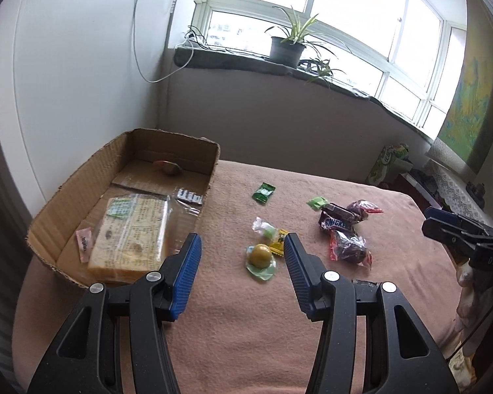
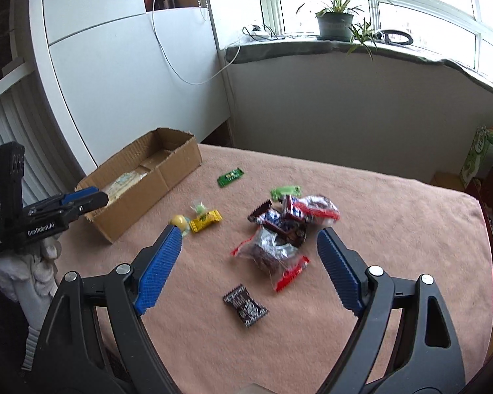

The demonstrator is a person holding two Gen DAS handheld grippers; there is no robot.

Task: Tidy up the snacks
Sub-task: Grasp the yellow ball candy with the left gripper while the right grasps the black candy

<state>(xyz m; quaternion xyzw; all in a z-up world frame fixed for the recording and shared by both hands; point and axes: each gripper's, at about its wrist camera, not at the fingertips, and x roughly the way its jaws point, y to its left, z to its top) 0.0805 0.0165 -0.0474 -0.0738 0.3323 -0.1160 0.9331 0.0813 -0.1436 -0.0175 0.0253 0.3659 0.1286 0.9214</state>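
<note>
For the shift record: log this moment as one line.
left claw: open, empty | right claw: open, empty | cardboard box: holds bread pack | loose snacks on blanket: Snickers bar, yellow candy

Pink-brown blanket — plain, fuzzy. Brown cardboard box, raw corrugated edge. Inside it a pale yellow bread pack under clear wrap with green print, and a small pink sachet. Dark green packet with white label. Light green candy. Yellow wrapper with dark print. Olive-yellow ball sweet on pale green wrap. Brown Snickers bar, white lettering. Clear bags — dark contents, red ends. Black-brown packet, white pattern. Both grippers black with ribbed blue pads.
</note>
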